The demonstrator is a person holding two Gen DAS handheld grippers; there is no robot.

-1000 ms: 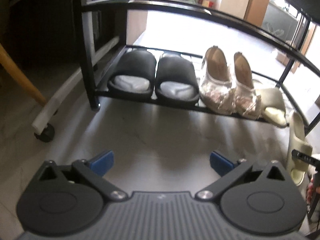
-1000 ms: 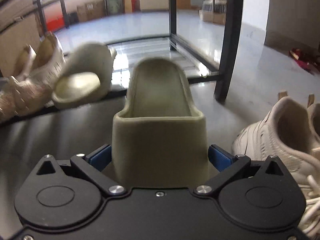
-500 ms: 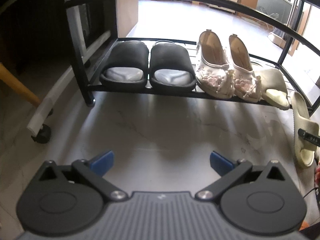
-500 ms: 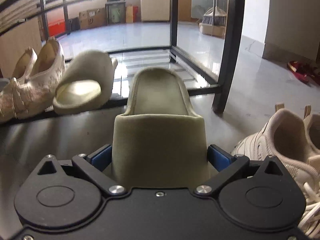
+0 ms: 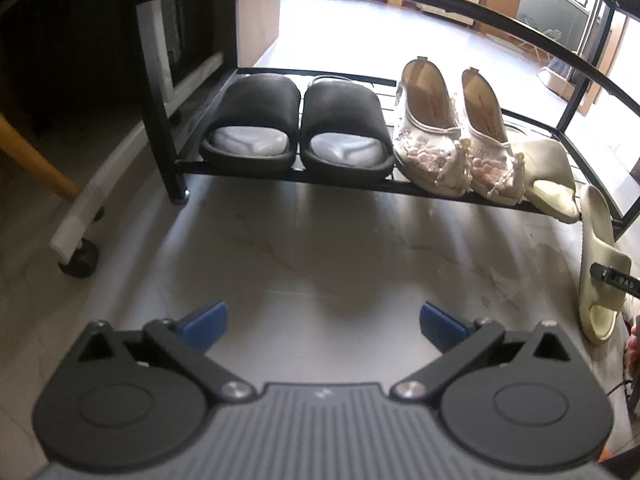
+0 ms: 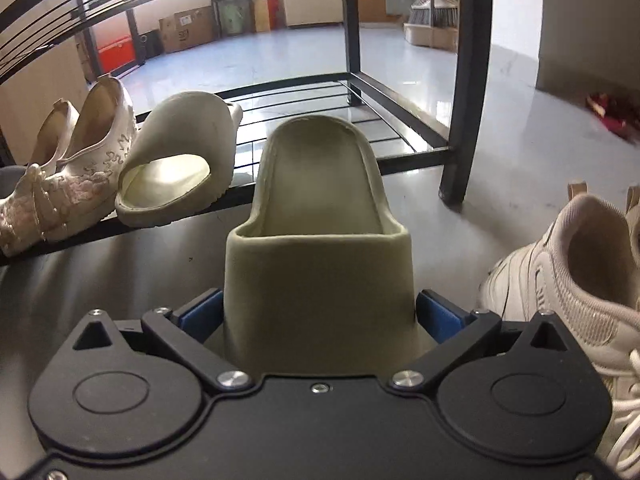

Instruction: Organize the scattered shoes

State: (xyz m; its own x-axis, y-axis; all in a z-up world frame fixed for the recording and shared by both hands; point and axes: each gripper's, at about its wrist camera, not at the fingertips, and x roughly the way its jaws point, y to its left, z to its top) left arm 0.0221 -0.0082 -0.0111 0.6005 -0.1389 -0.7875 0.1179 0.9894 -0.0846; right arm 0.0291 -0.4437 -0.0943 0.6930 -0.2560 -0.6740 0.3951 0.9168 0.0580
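Observation:
My right gripper (image 6: 320, 316) is shut on a cream slide sandal (image 6: 320, 216), held by its toe end with the heel pointing at the black shoe rack (image 6: 400, 160). The sandal also shows at the right edge of the left wrist view (image 5: 600, 264). Its mate (image 6: 176, 168) sits on the rack's lowest shelf, also in the left wrist view (image 5: 548, 172). Beside it stand a pair of embroidered white flats (image 5: 452, 136) and a pair of black slides (image 5: 296, 128). My left gripper (image 5: 323, 320) is open and empty above the floor in front of the rack.
A white sneaker (image 6: 572, 280) lies on the floor right of the held sandal. A rack leg (image 6: 464, 120) stands ahead right. A wheeled white frame (image 5: 80, 236) and a wooden leg (image 5: 36, 160) are at the left. Shelf space lies right of the cream mate.
The left gripper has pulled back and tilted, so the whole rack shelf sits higher and more centred. The right gripper has stayed shut on the sandal, raised slightly toward the rack.

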